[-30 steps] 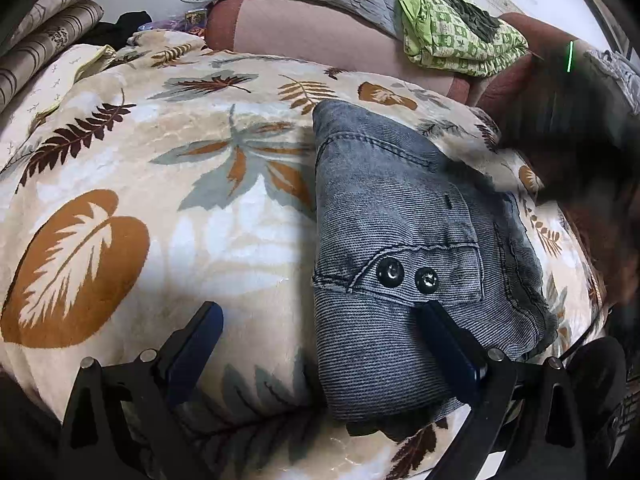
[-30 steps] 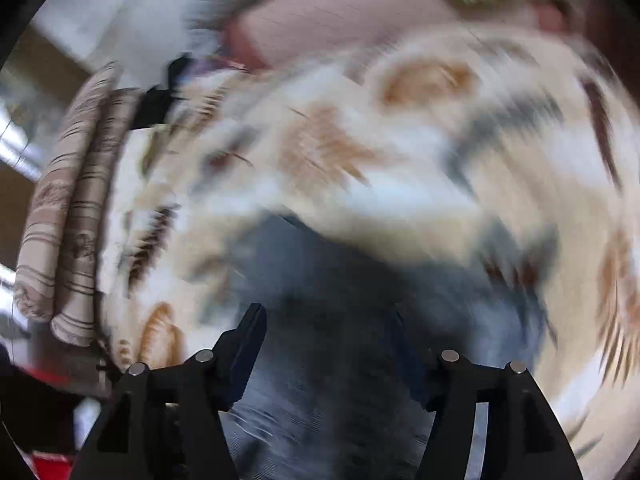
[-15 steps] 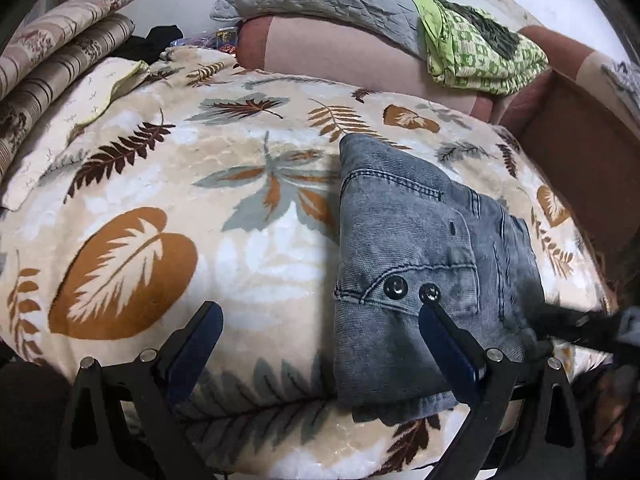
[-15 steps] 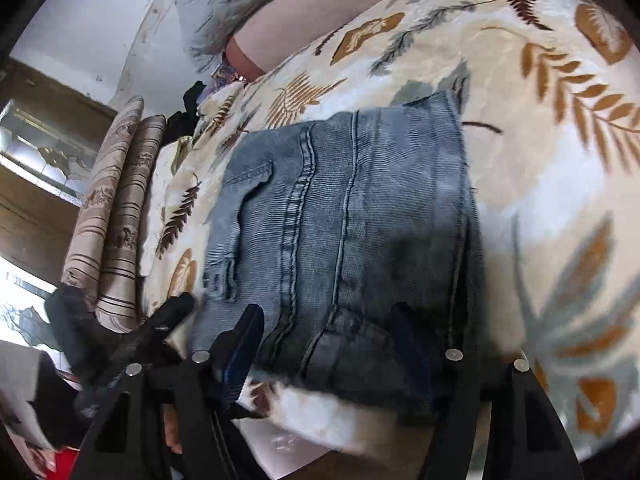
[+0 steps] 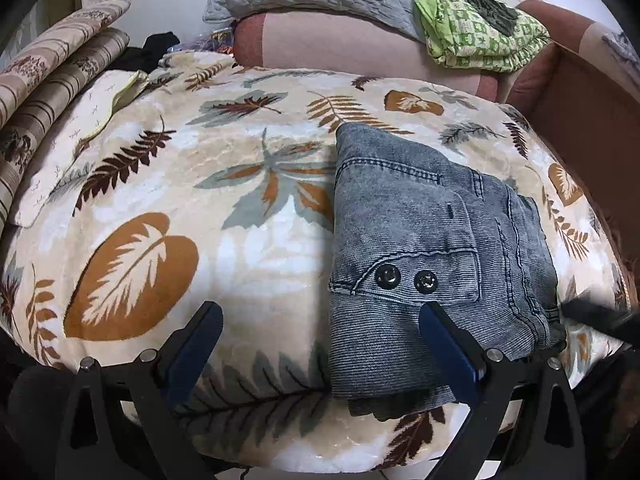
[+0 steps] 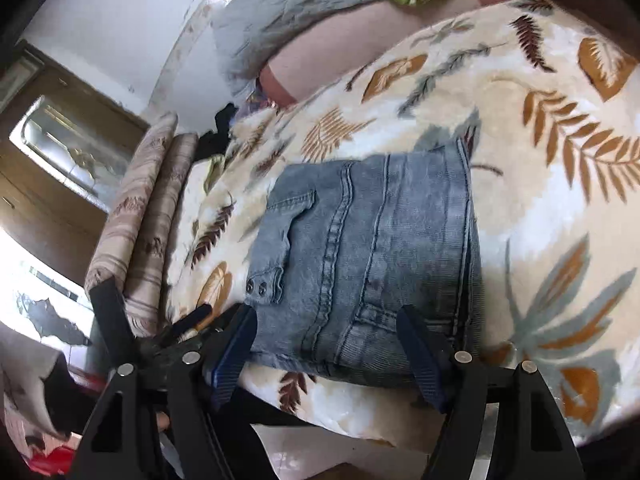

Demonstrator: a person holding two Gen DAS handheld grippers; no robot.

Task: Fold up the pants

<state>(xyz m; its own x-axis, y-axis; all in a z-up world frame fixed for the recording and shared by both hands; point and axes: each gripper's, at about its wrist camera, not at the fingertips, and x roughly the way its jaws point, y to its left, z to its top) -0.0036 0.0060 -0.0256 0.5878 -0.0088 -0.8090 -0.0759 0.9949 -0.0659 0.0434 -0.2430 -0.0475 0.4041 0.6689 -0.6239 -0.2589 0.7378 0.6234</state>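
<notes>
Hovering both grippers at the bed's near edge | pants (image 5: 420,248) folded on blanket (image 5: 248,248), long axis running away from me | left gripper (image 5: 316,336) fingers apart, empty | right gripper (image 6: 326,344) nearer, opening, straddling the fold, probably not pressing | no legible labels.

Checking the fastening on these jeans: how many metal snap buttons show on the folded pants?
2: snap buttons and sit side by side on the flap of the folded pants, near the front edge. Others may be hidden in the folds.
</notes>
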